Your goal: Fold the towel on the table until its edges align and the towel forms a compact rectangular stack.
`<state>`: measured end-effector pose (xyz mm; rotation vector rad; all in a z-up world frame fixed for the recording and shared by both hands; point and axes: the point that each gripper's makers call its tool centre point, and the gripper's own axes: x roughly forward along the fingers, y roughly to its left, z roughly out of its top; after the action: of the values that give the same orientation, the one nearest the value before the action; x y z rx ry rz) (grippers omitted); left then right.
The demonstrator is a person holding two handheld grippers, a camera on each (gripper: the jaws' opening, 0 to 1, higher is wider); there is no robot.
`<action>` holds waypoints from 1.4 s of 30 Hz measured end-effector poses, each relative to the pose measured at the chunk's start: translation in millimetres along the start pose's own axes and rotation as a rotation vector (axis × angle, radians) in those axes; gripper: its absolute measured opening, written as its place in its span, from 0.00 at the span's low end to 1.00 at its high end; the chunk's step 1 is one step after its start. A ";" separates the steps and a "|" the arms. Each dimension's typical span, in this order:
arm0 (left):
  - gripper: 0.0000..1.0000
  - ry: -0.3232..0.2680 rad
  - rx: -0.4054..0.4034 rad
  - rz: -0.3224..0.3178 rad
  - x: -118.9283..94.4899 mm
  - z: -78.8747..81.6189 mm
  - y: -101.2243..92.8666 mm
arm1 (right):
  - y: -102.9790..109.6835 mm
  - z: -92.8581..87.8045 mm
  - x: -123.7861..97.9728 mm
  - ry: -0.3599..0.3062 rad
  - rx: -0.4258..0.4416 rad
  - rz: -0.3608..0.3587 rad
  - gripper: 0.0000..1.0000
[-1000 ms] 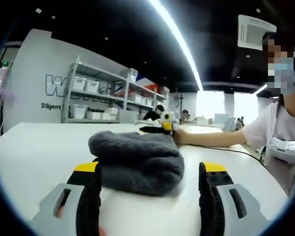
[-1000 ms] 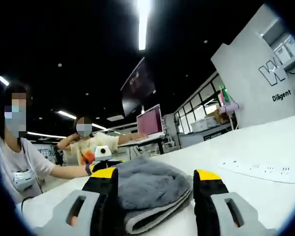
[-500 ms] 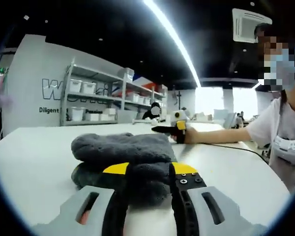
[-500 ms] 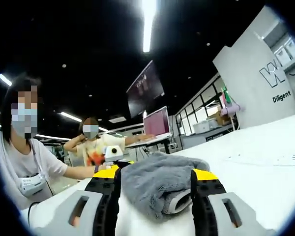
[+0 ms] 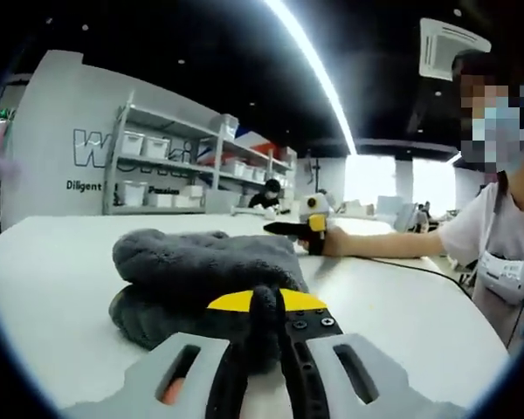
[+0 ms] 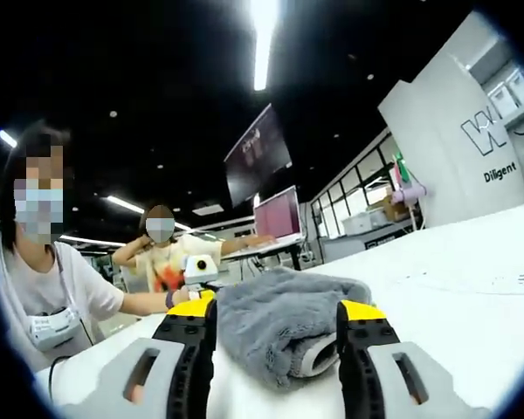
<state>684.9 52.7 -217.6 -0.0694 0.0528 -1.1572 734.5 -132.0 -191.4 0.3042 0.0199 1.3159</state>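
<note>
Left gripper view gives me the grey towel (image 5: pixel 205 271) lying folded into a thick bundle on the white bench (image 5: pixel 52 271), and my left tool (image 5: pixel 264 310) is clenched on its near edge: the two yellow-tipped jaws stand almost together with a pinch of grey pile caught between them. Past the towel I see the right tool (image 5: pixel 307 229) at the bundle's far side, held in a person's hand (image 5: pixel 336 242), with the arm running off to a white T-shirt (image 5: pixel 498 236) at the right. A black cable (image 5: pixel 419 266) trails over the bench near that arm. Behind, a grey shelving rack (image 5: pixel 170 170) carries white bins in front of a white wall with dark lettering. In the right gripper view the same towel (image 6: pixel 279 319) bulges up between my right tool's (image 6: pixel 278 312) jaws; they press against the bundle on both sides, so I read that tool as gripping the towel's thick folded end. Beyond it the left tool (image 6: pixel 198 272) shows small at the far side of the towel. A second person in a yellow shirt (image 6: pixel 162 266) sits behind, near a pink-lit monitor (image 6: pixel 278 214).
</note>
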 end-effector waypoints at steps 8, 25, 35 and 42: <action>0.05 -0.226 0.011 -0.058 -12.2 37.9 -8.0 | 4.8 -2.3 -1.4 0.011 -0.006 0.002 0.53; 0.06 0.001 0.253 -0.076 -23.0 14.1 -23.2 | 5.2 -19.4 13.3 0.094 -0.063 0.009 0.40; 0.06 0.047 0.169 -0.103 -31.9 4.4 -19.7 | -39.9 -19.0 49.6 0.124 -0.053 0.000 0.38; 0.06 0.064 0.156 -0.108 -32.9 2.0 -19.4 | -54.1 -25.2 69.7 0.170 -0.044 0.039 0.24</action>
<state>654.2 75.1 -213.8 0.1041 0.0158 -1.2681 799.2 -72.1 -217.1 0.1557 0.1289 1.3760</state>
